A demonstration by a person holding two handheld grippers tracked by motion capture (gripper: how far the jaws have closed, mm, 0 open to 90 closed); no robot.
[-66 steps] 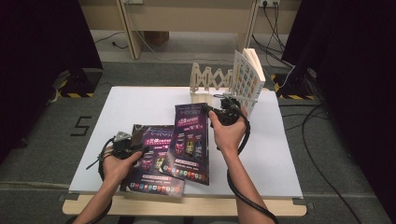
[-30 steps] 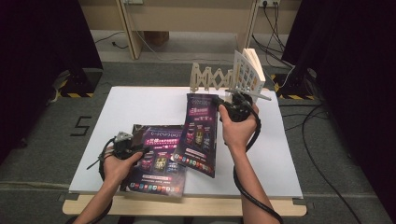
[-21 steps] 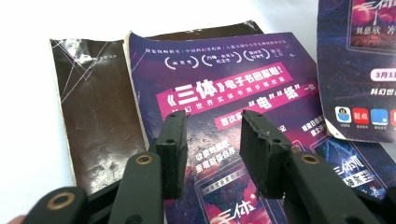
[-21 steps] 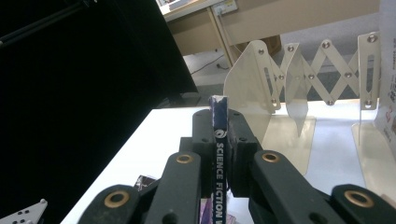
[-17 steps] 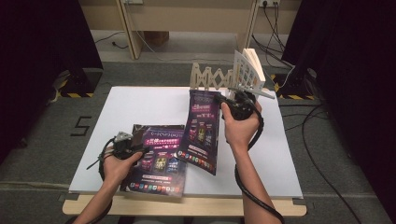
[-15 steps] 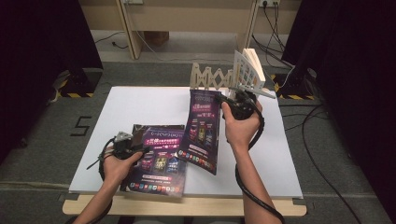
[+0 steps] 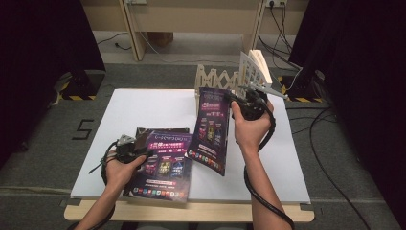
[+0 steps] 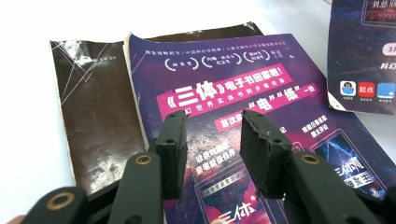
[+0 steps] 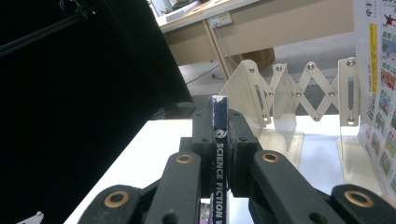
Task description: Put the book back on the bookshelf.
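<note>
- The lifted magazine (image 7: 211, 129) hangs tilted above the middle of the white table (image 7: 153, 108), its lower corner near or over the magazine lying flat; whether they touch cannot be told. The right gripper (image 9: 219, 140) is clamped on its spine, which stands upright between the jaws in the right gripper view.
- The flat magazine (image 8: 243, 121) lies at the near left of the table, on top of a dark brown booklet (image 8: 93, 112) that sticks out to one side.
- The left gripper (image 8: 212, 149) hovers low over the flat magazine's cover, jaws apart with nothing between them.
- Behind the lifted magazine stands an expanding wooden rack (image 9: 299, 93) at the table's far edge, with a pale book (image 7: 256, 72) leaning in its right end, just beside the right hand (image 7: 249, 129).
</note>
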